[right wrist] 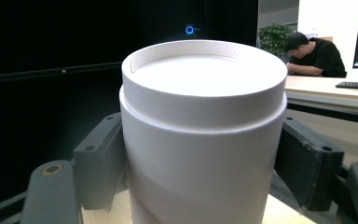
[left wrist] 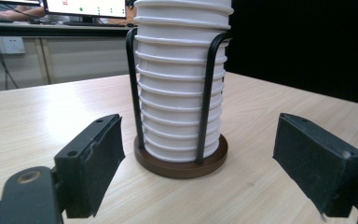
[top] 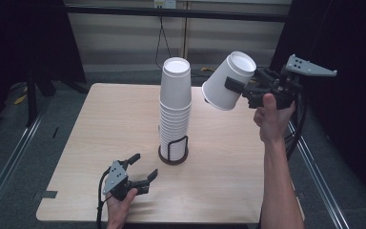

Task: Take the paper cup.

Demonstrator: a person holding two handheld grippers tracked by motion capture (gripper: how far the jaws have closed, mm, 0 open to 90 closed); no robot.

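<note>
A tall stack of white paper cups [top: 175, 107] stands upside down in a black wire holder with a round brown base [top: 173, 157] at the middle of the wooden table [top: 100, 133]. My left gripper [top: 144, 165] rests low near the front edge, open, with nothing between its pads. It points at the stack [left wrist: 179, 79] and holder base [left wrist: 182, 164] a short way ahead. High at the right, my right gripper [top: 236, 80] is shut on a single white cup [top: 221, 88], tilted, its closed bottom up and to the right. Both pads press the cup's wall [right wrist: 200, 154].
The table's front edge [top: 171, 220] lies just behind my left hand. Metal rails [top: 9, 162] run along the floor on both sides. A black cable [top: 162, 43] hangs at the back wall. A person [right wrist: 317, 53] sits at a desk far off.
</note>
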